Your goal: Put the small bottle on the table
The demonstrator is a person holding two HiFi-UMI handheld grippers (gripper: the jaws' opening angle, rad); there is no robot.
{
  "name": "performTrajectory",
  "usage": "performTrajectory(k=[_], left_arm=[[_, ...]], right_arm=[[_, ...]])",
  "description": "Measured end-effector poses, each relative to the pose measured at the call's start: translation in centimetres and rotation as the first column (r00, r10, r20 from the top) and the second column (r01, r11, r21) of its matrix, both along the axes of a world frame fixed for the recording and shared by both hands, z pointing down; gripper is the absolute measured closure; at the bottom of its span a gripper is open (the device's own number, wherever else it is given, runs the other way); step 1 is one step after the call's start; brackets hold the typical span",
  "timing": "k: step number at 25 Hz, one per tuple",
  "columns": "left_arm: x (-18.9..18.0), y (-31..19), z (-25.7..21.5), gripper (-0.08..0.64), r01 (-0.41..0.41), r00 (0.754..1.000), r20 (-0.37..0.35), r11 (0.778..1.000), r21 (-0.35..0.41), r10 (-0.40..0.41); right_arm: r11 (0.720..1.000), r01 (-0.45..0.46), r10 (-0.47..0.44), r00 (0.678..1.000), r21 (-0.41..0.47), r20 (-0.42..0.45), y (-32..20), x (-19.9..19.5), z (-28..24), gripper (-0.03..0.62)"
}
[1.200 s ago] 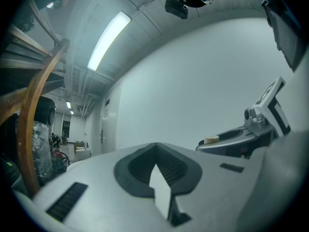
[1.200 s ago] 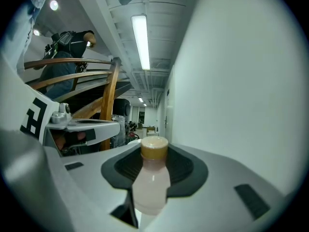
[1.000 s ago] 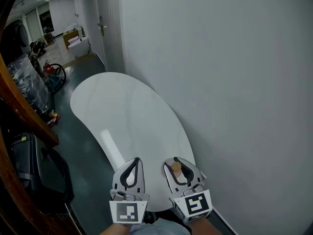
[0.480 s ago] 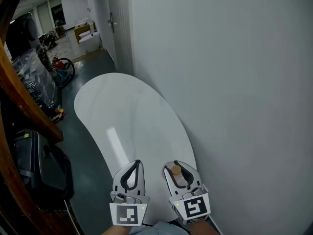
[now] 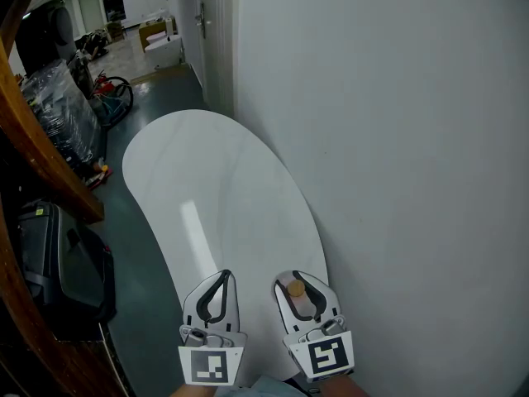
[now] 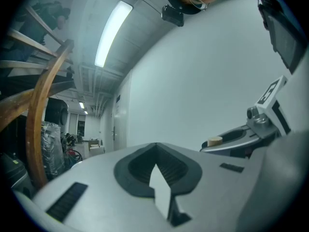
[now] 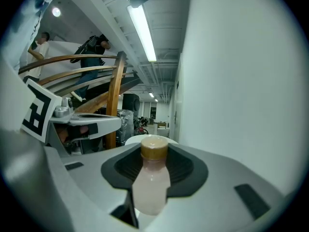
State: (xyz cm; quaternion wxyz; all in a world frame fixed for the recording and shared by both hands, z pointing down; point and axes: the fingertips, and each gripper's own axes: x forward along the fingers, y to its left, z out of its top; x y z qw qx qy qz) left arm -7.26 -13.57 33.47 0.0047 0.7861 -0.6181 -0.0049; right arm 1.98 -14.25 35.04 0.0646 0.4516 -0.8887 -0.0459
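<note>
Two claws low in head view, side by side over the near end of the white oval table. Left claw is pinched narrow, tips meeting, nothing in it. Right claw is clamped on the small bottle, its tan top showing between the jaws. The bottle is over the table's near end, close to the white wall; cannot tell if its base touches the table. Dark floor lies left of the table, with a black bag on it below a wooden rail.

Left gripper view: jaws together, dark pads closed into one loop, nothing gripped. Right claw sits off to the right, the bottle's top poking up from it. Ceiling light above, rail curving at left.

Right gripper view: pale pinkish bottle upright between the jaws, pads pressing its sides. Left claw is just beside, at left. Wall fills the right side. A person in dark clothes stands on stairs at upper left
</note>
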Motion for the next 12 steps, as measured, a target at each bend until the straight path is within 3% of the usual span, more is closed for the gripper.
performTrajectory(k=[12], left_arm=[[0.1, 0.1, 2.9, 0.560, -0.083, 0.996, 0.012, 0.991, -0.108, 0.085]], right_arm=[[0.997, -0.033, 0.034, 0.999, -0.067, 0.012, -1.1, -1.0, 3.2, 0.466]])
